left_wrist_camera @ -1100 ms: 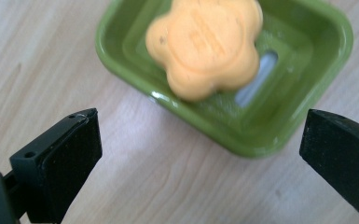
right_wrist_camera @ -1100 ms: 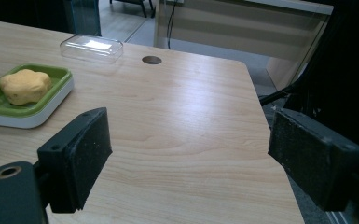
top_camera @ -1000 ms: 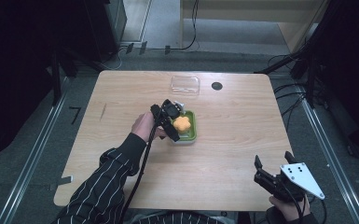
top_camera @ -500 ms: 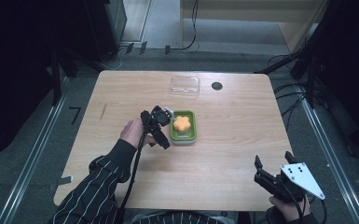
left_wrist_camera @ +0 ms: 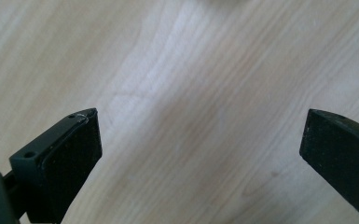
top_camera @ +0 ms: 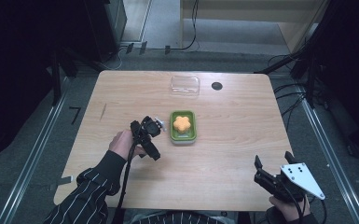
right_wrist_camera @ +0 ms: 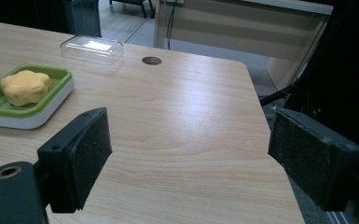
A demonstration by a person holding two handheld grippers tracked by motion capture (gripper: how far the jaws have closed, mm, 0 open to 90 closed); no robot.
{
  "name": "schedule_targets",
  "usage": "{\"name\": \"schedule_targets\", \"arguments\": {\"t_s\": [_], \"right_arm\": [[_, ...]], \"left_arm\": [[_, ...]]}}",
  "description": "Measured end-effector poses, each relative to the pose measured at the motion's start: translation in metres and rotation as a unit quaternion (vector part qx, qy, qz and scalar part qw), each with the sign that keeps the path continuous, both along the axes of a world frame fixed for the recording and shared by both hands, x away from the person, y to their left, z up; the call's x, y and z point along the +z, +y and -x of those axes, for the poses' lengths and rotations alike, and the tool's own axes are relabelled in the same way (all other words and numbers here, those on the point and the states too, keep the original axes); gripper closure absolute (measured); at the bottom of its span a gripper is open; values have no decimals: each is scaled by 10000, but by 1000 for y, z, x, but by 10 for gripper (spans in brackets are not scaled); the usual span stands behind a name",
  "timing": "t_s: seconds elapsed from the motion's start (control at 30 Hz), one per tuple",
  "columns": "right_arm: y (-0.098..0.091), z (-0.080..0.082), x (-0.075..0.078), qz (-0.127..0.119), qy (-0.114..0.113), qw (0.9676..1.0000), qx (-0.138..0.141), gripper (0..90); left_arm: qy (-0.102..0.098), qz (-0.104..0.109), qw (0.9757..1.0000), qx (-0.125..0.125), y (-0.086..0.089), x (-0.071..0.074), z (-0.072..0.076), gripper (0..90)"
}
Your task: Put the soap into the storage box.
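On the wooden table (top_camera: 233,140), near its middle, sits a green tray (top_camera: 183,138) with an orange, flower-shaped piece (top_camera: 182,123) lying inside it. Just left of the tray the left gripper (top_camera: 150,140) hangs over bare wood, held by the left hand (top_camera: 122,143); in the left gripper view its jaws stand wide apart with nothing but tabletop between them. The right gripper (top_camera: 271,175) sits at the table's near right corner, well apart from the tray, its jaws also spread and empty; in the right gripper view they frame the tray (right_wrist_camera: 37,109) and the orange piece (right_wrist_camera: 25,87). A clear lid (top_camera: 185,86) lies beyond the tray toward the far edge, beside a dark round hole (top_camera: 217,86)
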State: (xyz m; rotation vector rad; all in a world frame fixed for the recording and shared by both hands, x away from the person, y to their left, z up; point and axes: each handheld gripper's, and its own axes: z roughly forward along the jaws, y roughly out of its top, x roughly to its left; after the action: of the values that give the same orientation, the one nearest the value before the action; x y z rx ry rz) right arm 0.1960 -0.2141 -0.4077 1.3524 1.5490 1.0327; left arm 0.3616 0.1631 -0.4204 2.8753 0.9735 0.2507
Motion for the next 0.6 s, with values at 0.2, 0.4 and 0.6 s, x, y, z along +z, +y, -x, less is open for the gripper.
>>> {"name": "schedule_targets", "arguments": {"t_s": [0.2,0.4,0.6], "right_arm": [[0,0,0,5,-1,10000,6,137],[0,0,0,4,2,10000,7,137],[0,0,0,-9,4,10000,3,137]], "left_arm": [[119,-45,9999,-22,7,-5,11,0],[198,-112,9997,6,14,-12,21,0],[304,-126,9995,29,22,-17,34,0]]}}
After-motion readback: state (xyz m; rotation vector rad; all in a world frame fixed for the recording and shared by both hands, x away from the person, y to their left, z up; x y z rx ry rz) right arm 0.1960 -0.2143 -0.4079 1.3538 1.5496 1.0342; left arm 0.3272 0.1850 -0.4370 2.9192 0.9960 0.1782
